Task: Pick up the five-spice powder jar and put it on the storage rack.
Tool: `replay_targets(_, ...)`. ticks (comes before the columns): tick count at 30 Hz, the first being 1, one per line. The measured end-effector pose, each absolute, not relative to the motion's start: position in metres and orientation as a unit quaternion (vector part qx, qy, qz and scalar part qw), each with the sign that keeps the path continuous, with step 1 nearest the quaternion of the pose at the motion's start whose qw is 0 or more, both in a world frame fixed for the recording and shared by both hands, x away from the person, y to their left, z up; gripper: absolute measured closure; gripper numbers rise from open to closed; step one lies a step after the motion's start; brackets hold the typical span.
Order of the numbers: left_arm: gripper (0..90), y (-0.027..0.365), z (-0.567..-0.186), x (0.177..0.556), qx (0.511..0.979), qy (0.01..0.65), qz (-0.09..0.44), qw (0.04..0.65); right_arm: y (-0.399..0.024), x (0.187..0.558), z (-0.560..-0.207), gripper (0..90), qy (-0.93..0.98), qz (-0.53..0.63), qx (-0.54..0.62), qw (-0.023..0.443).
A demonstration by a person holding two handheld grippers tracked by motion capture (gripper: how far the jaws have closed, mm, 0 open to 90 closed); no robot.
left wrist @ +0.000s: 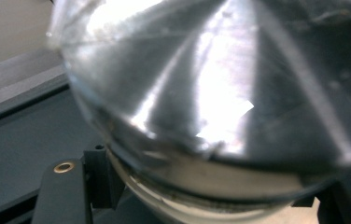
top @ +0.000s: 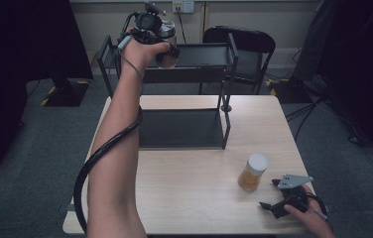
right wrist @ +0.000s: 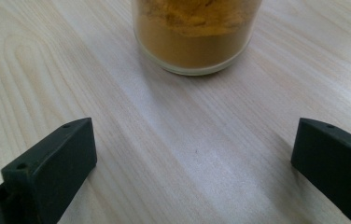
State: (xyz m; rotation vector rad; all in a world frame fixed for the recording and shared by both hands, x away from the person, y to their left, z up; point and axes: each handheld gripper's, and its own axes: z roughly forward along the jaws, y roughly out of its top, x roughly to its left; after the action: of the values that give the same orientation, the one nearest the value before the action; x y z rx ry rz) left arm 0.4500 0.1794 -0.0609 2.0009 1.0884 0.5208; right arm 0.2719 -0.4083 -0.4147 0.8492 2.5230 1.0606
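A clear jar (top: 167, 55) with brownish contents is raised at the left end of the black rack's top shelf (top: 202, 53), and my left gripper (top: 166, 48) is shut on it. In the left gripper view the jar (left wrist: 220, 93) bulges close between the black jaws, above the dark shelf (left wrist: 19, 154). A second jar (top: 253, 172) with a white lid and orange-brown powder stands on the wooden table (top: 189, 198) at the right. My right gripper (top: 270, 194) rests just in front of it, open. In the right gripper view the jar (right wrist: 194, 32) stands beyond the spread jaws of my right gripper (right wrist: 192, 158).
The black two-level rack has a lower shelf (top: 179, 129) resting on the table's far half. A black chair (top: 244, 39) stands behind the rack. A thick cable (top: 88, 168) hangs from the left forearm. Dark equipment lines both sides of the room.
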Motion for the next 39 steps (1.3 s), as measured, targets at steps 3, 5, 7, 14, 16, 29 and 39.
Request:
replay_targets(3, 31.2, 0.179, -0.062, 0.456, 0.783, 0.435, 0.208, 0.394, -0.408, 0.272, -0.415, 0.0, 0.872, 0.367, 0.294, 0.138)
replay_targets(5, 31.2, 0.176, -0.063, 0.459, 0.781, 0.438, 0.213, 0.391, -0.408, 0.272, -0.415, 0.0, 0.872, 0.367, 0.294, 0.138)
replay_targets(7, 31.2, 0.174, -0.064, 0.463, 0.781, 0.439, 0.215, 0.390, -0.408, 0.272, -0.415, 0.0, 0.872, 0.367, 0.294, 0.138)
replay_targets(14, 31.2, 0.171, -0.072, 0.475, 0.779, 0.447, 0.212, 0.386, -0.408, 0.272, -0.415, 0.0, 0.872, 0.366, 0.294, 0.138)
replay_targets(16, 31.2, 0.171, -0.075, 0.478, 0.778, 0.450, 0.210, 0.384, -0.408, 0.272, -0.415, 0.0, 0.872, 0.367, 0.294, 0.138)
replay_targets(29, 31.2, 0.173, -0.084, 0.490, 0.766, 0.469, 0.215, 0.384, -0.408, 0.272, -0.415, 0.0, 0.872, 0.367, 0.294, 0.138)
replay_targets(39, 31.2, 0.172, -0.090, 0.493, 0.764, 0.472, 0.222, 0.378, -0.408, 0.272, -0.415, 0.0, 0.872, 0.367, 0.293, 0.138)
